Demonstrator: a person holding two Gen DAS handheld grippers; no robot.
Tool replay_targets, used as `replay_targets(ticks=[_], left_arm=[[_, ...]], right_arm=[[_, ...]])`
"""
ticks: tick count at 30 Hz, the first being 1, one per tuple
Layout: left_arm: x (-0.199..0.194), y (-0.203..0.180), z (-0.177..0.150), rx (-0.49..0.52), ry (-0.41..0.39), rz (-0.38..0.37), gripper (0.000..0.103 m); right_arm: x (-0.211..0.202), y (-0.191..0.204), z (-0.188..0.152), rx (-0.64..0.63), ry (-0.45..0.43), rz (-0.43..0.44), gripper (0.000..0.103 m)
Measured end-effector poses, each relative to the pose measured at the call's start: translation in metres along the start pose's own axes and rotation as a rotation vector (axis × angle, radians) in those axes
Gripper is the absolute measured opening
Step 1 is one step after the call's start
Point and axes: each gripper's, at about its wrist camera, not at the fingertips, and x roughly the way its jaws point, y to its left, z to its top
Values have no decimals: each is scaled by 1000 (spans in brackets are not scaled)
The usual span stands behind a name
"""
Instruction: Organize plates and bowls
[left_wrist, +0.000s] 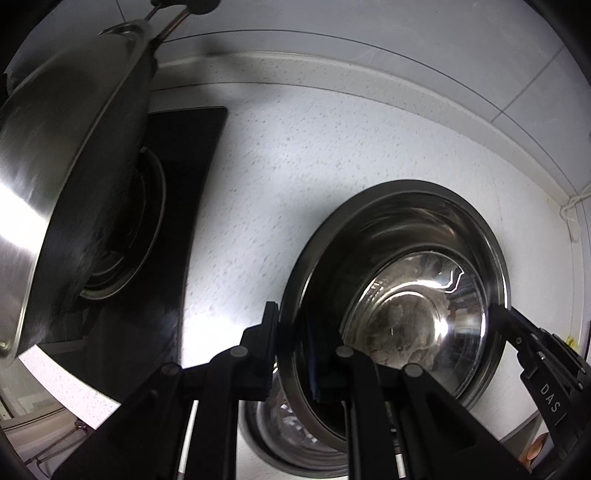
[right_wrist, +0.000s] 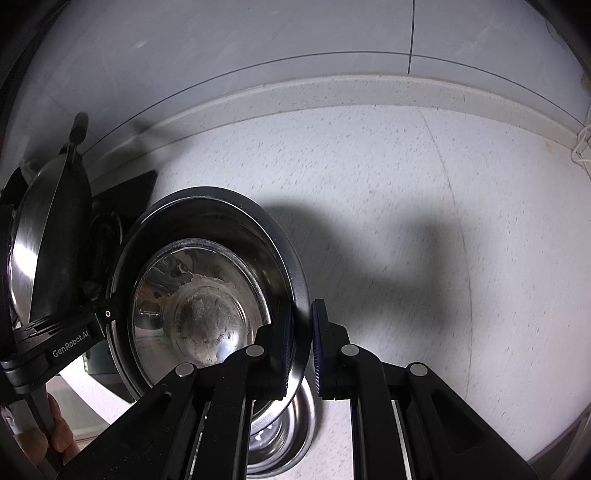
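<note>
A steel bowl (left_wrist: 406, 280) (right_wrist: 207, 295) hangs tilted above the speckled counter, held by two opposite sides of its rim. My left gripper (left_wrist: 291, 332) is shut on the rim's left side, one finger outside the wall and one inside. My right gripper (right_wrist: 301, 317) is shut on the rim's right side the same way. Each gripper also shows in the other's view: the right one (left_wrist: 535, 354) and the left one (right_wrist: 74, 339). Under the held bowl a second steel bowl (left_wrist: 280, 435) (right_wrist: 291, 435) rests on the counter, mostly hidden.
A large steel pan (left_wrist: 74, 166) (right_wrist: 40, 236) with a long handle sits on a black stove (left_wrist: 188, 155) to the left. The white speckled counter (left_wrist: 332, 155) (right_wrist: 406, 221) ends at a tiled wall behind. A white cord (right_wrist: 581, 147) hangs at the far right. A hand (right_wrist: 48, 435) shows low left.
</note>
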Motion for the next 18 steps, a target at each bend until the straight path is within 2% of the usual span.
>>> replay_targets(ticks=[9,18], left_arm=[[8,8,-42,35,1,14,14],[23,17,-73,17,24,13,14]], right_arm=[[1,6,-37,-10,22,-13,10],[12,10,-65,-35,57,-22,10]])
